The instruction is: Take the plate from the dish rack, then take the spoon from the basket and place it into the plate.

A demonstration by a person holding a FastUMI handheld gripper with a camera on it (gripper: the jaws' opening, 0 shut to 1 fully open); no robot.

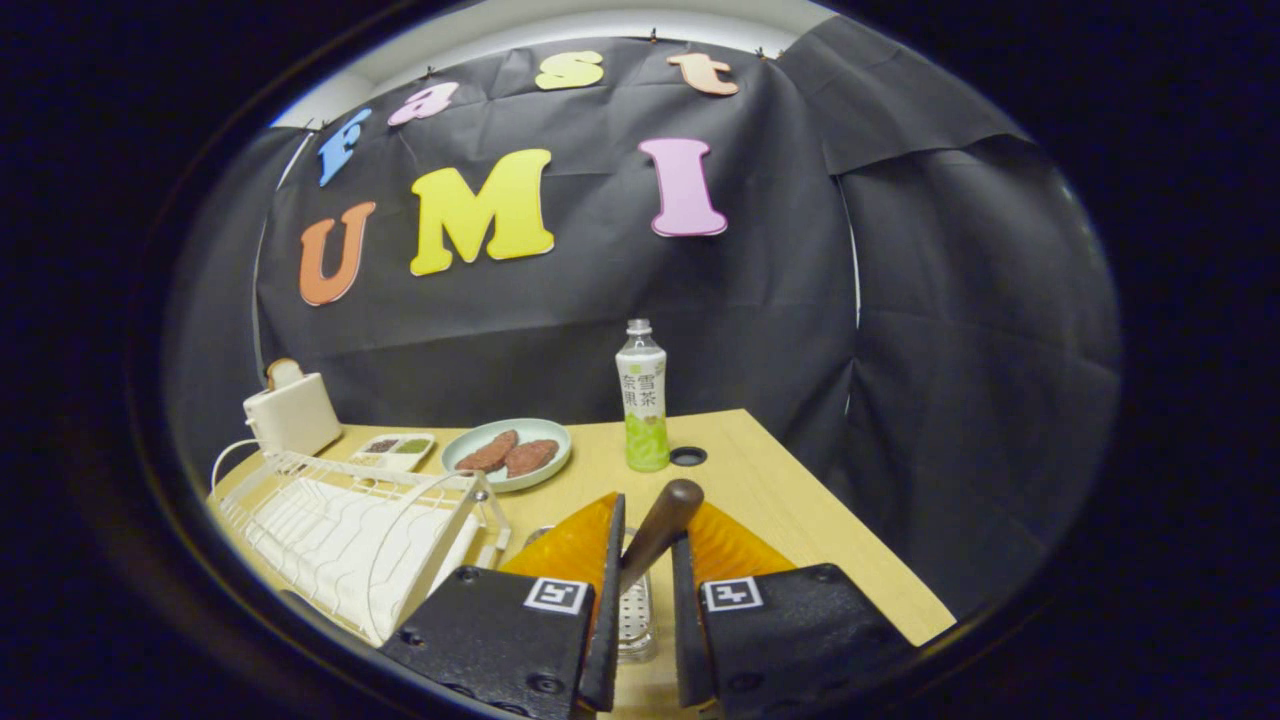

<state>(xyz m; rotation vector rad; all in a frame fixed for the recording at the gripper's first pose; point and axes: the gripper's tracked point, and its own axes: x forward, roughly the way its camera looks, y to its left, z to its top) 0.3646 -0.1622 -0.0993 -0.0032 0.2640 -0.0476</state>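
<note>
Two fingers of the gripper pinch one spoon by its brown handle. The handle's long axis rises up and slightly rightward from between them; the bowl end is hidden below, over the perforated basket. One plate, holding two brown patties, lies on the table beyond the fingers, ahead and left. One white dish rack stands left of the fingers; one bottle stands straight ahead.
</note>
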